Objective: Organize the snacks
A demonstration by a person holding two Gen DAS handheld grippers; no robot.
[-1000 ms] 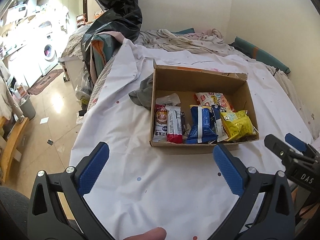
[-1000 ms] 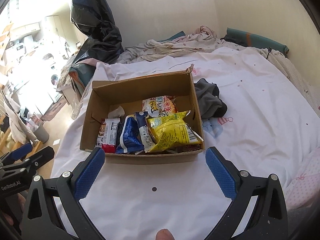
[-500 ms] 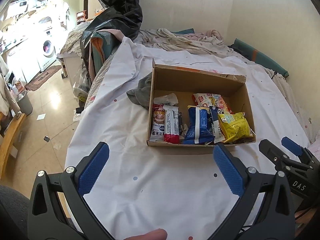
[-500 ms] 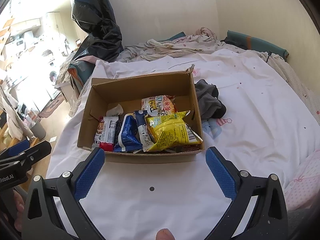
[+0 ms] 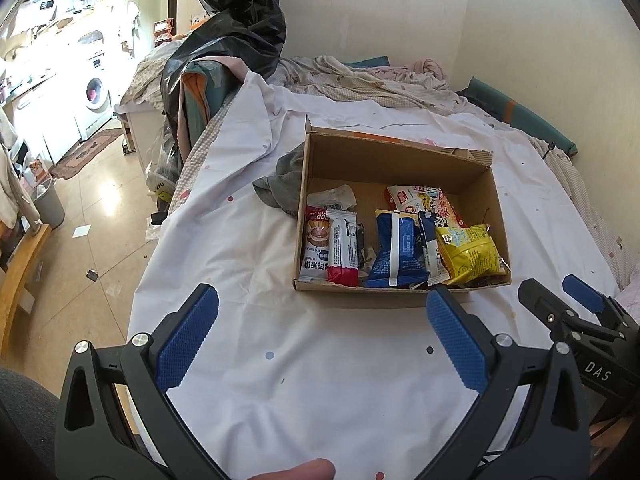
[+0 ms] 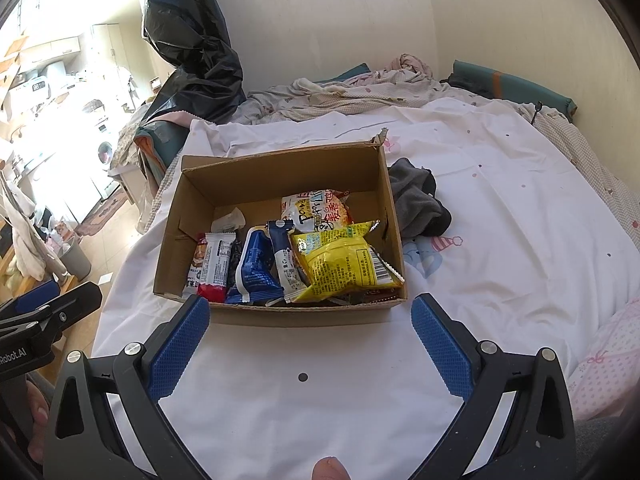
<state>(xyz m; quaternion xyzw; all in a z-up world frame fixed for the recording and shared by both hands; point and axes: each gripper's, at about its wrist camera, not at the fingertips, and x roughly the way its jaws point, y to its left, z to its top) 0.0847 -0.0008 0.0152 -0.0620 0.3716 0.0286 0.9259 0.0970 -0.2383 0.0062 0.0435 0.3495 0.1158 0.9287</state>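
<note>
Both grippers had drawn back slightly; left gripper [image 5: 320, 312] and right gripper [image 6: 310, 320] gaped, empty. Cardboard box [image 6: 276, 180] of snacks [image 6: 344, 264] lay at twelve o'clock, grey cloth [image 6: 416, 200] touching its two-o'clock side.

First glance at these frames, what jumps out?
The cardboard box on the white sheet, packed along its near side with snacks: a yellow bag at its right end, a blue pack mid-row. Both grippers, left and right, hang open and empty short of it. A grey cloth lies against the box's right wall.
</note>
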